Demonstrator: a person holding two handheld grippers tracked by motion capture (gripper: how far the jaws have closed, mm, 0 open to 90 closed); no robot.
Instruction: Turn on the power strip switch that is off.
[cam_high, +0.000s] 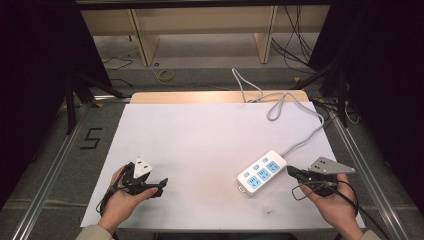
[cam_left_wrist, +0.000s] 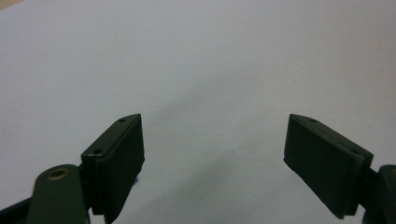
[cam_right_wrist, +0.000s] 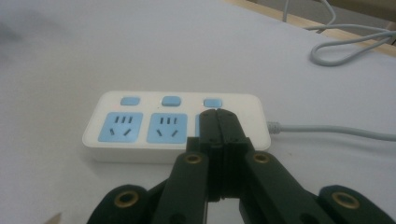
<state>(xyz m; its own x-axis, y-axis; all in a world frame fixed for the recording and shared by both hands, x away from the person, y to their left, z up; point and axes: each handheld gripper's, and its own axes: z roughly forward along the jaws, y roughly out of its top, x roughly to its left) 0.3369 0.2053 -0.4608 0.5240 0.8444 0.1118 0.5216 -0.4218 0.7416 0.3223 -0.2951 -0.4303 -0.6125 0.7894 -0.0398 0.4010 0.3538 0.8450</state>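
Observation:
A white power strip (cam_high: 261, 172) with three blue sockets and three blue switches lies on the white table sheet (cam_high: 210, 135), right of centre; its grey cable (cam_high: 295, 107) runs off the far edge. My right gripper (cam_high: 291, 171) is shut with nothing between its jaws, tips just right of the strip. In the right gripper view the closed jaws (cam_right_wrist: 219, 116) stand in front of the strip (cam_right_wrist: 154, 126), covering its right socket. My left gripper (cam_high: 162, 184) rests at the front left, open and empty; its pads (cam_left_wrist: 119, 154) stand wide apart over bare sheet.
A wooden table edge (cam_high: 200, 96) shows behind the sheet. Metal rails (cam_high: 357, 155) run along both sides, and cables lie on the floor beyond. A loop of grey cable (cam_right_wrist: 345, 46) lies at the far right of the right gripper view.

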